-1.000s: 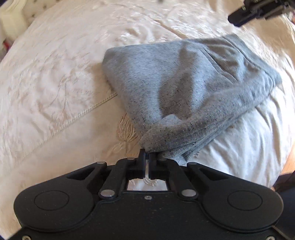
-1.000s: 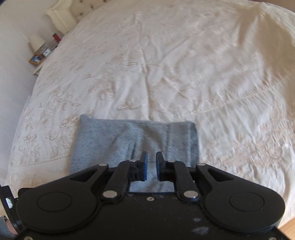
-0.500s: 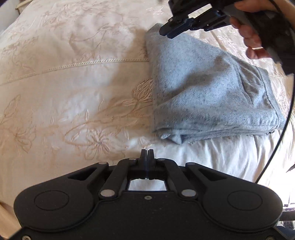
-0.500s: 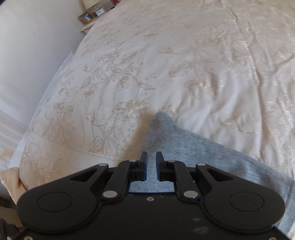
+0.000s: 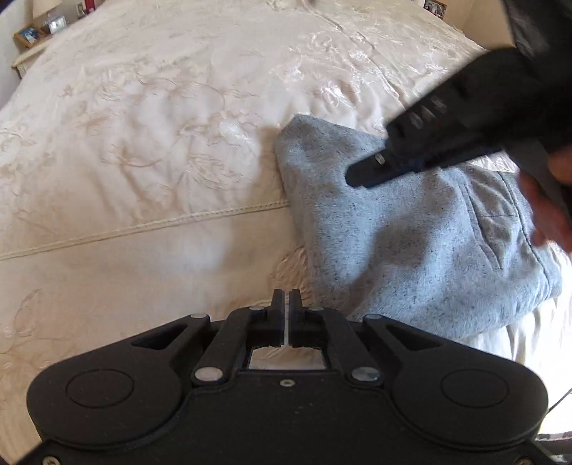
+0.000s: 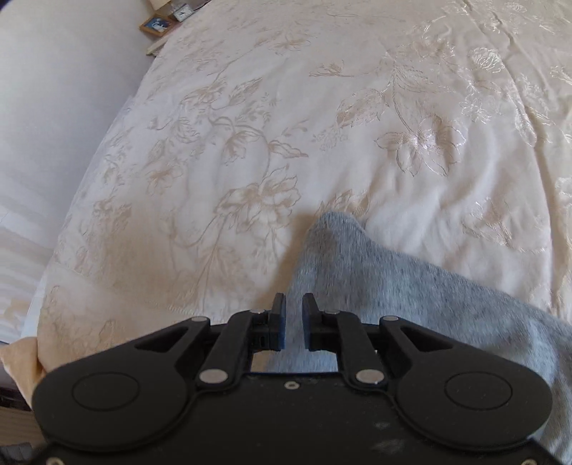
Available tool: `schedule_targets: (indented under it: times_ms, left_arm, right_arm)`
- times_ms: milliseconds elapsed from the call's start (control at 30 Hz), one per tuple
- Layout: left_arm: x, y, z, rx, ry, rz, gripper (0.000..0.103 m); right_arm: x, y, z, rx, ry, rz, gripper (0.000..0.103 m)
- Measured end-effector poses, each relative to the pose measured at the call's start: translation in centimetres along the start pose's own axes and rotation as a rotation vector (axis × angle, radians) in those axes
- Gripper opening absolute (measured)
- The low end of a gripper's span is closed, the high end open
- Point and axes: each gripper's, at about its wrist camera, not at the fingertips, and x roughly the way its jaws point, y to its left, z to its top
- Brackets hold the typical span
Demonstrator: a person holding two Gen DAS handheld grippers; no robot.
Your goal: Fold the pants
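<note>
The grey pants [image 5: 411,243] lie folded into a thick bundle on the cream embroidered bedspread [image 5: 161,143]. My left gripper [image 5: 286,304] is shut with nothing in it, over the bedspread just left of the bundle's near edge. My right gripper [image 5: 357,177] reaches in from the upper right, held by a hand [image 5: 547,204], its tips low over the bundle's far corner. In the right wrist view the right gripper [image 6: 294,311] stands with a narrow gap between its fingers. The grey pants [image 6: 386,286] lie below it, and no cloth is pinched.
A bedside shelf with picture frames [image 5: 32,34] and a small clock [image 6: 182,12] stands past the bed's far left corner. A white wall [image 6: 53,107] runs along the bed's left edge. The bedspread stretches wide to the left and beyond the pants.
My left gripper has come off the pants' near corner and shifted left, rolling. The right gripper has swung in and sunk from high above the bed to the bundle's far corner.
</note>
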Motion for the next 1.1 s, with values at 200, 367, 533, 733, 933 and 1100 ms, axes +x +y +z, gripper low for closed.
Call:
schedule_targets:
  times_ms: [200, 367, 533, 733, 933, 1100]
  left_arm:
    - [2.5, -1.6, -4.4, 0.056, 0.274, -0.112, 0.0]
    - [-0.3, -3.2, -6.7, 0.116, 0.245, -0.059, 0.006]
    - [-4.2, -3.3, -2.8, 0.064, 0.018, -0.012, 0.007]
    - [1.1, -5.6, 0.3, 0.102, 0.065, 0.064, 0.024]
    - [0.7, -7.0, -0.7, 0.249, 0.094, 0.121, 0.025]
    - [0.2, -4.8, 3.2, 0.094, 0.019, 0.096, 0.046]
  right_arm:
    - [-3.1, -1.5, -8.5, -0.001, 0.09, -0.032, 0.013]
    - [-5.4, -2.9, -15.2, 0.081, 0.11, -0.026, 0.01]
    - [-9.5, -3.8, -16.5, 0.105, -0.017, -0.044, 0.014]
    - [-11.7, -8.4, -16.8, 0.125, -0.126, -0.228, 0.016]
    - [-13.3, -14.0, -18.9, 0.251, -0.087, -0.274, 0.015]
    - [-16.2, -15.3, -18.0, 0.268, -0.289, -0.316, 0.042]
